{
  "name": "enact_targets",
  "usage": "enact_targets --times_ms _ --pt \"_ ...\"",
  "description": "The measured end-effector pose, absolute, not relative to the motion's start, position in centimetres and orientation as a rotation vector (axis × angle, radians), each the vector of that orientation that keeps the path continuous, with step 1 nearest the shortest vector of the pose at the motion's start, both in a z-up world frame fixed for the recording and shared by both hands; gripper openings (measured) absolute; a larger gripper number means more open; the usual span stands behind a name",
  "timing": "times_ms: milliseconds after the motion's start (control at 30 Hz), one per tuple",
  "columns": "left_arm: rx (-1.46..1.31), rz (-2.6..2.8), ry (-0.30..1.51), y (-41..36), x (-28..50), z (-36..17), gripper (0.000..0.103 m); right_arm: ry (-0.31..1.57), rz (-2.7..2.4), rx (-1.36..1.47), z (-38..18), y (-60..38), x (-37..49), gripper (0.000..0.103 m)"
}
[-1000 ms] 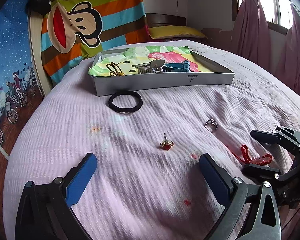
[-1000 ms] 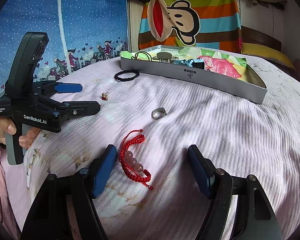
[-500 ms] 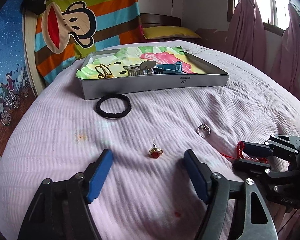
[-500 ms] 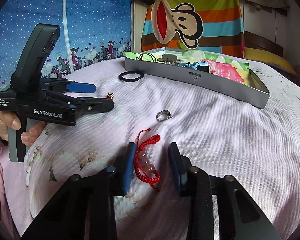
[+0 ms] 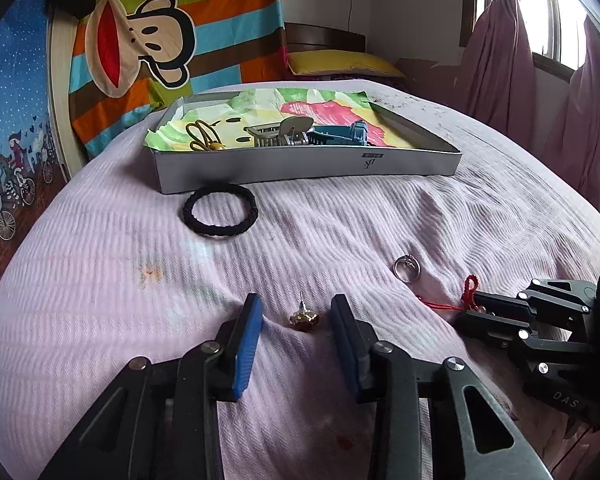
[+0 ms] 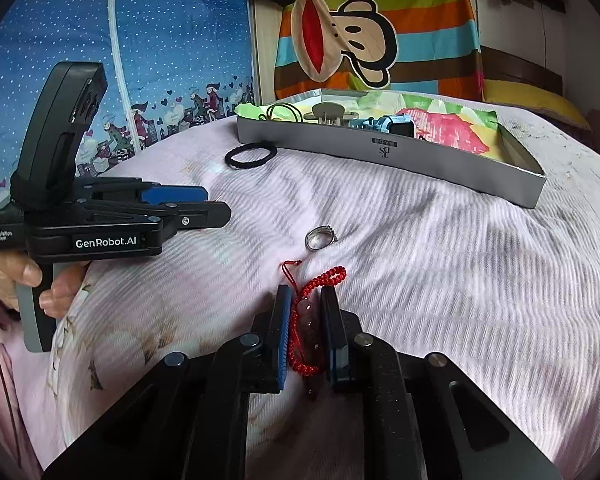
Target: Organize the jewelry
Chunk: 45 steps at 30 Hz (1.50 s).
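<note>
A small red and gold earring [image 5: 304, 318] lies on the pink bedspread between the blue pads of my left gripper [image 5: 297, 312], which stands narrowly open around it without touching. My right gripper [image 6: 306, 300] is shut on a red braided bracelet [image 6: 306, 320] with pink beads; its loop sticks out ahead of the pads. A silver ring [image 5: 407, 269] lies between the two grippers and also shows in the right wrist view [image 6: 320, 237]. A black hair tie [image 5: 220, 214] lies in front of the grey tray [image 5: 300, 166].
The tray [image 6: 460, 168] holds colourful paper, a hair claw [image 5: 284, 134], a blue clip [image 5: 340, 136] and a yellow-brown elastic [image 5: 202, 136]. The left gripper [image 6: 204, 206] shows in the right wrist view, held by a hand. A striped monkey blanket hangs behind; curtains are at the right.
Both grippers closed in. The left narrowed around the earring and moved forward. The right shut onto the red bracelet.
</note>
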<state>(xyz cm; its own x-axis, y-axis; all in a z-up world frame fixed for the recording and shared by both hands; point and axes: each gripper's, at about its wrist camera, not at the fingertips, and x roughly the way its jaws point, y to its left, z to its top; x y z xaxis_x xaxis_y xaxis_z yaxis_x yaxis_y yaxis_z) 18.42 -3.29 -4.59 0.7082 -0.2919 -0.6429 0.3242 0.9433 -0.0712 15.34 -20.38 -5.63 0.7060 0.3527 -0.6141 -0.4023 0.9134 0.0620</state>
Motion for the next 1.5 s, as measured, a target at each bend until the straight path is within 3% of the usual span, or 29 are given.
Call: enact_targets --times_ms 300,967,1500 --pt "0.080 -0.373 0.723 -4.1 17.8 -5.1 0.014 0.674 0.413 -0.079 -5.9 -20.1 15.4 0.012" --pt "0.088 -0.370 0.654 -4.2 16.4 -4.5 0.014 0.578 0.426 -0.014 -5.1 -21.2 14.1 0.010" --pt "0.085 -0.426 0.586 -6.0 18.4 0.1 0.014 0.487 0.402 0.015 -0.3 -22.4 17.4 0.010"
